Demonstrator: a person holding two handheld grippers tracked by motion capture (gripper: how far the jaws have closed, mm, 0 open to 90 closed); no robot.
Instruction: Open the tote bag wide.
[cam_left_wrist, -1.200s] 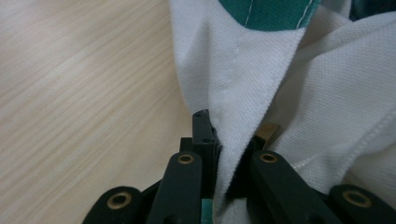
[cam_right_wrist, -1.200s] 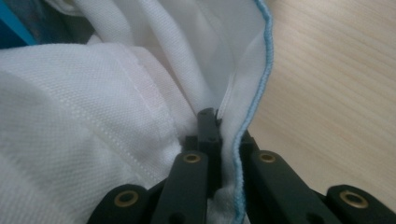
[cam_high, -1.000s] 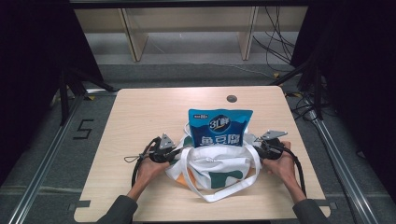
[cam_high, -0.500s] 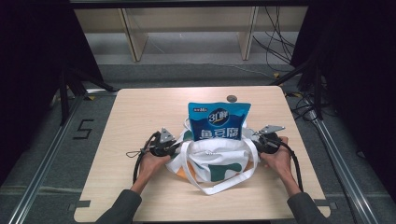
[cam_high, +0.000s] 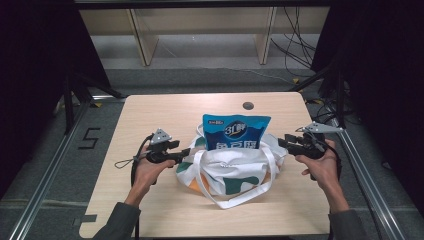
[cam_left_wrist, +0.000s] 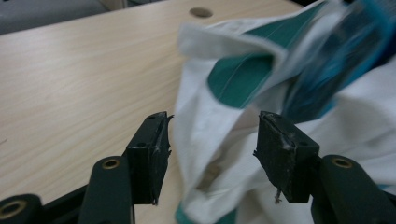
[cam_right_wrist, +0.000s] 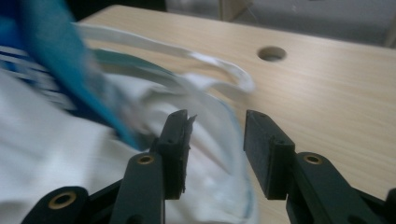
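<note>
**Both grippers let go of the tote bag**

The white-and-green tote bag (cam_high: 227, 172) sits near the middle of the tabletop (cam_high: 150, 115), with a blue snack pouch (cam_high: 235, 132) standing up out of its mouth. Half a second ago both grippers were pinched on the bag's rim, one at each side. Now the left gripper (cam_left_wrist: 212, 140) has just been opening: its jaws stand apart, the bag's edge loose between them without the pads pressing on it. The right gripper (cam_right_wrist: 217, 137) has likewise just been opening, jaws apart, with cloth in the gap. In the high view, both hands sit higher than before, and the bag has slumped wider, its handles (cam_high: 235, 200) trailing toward the near edge.
</note>
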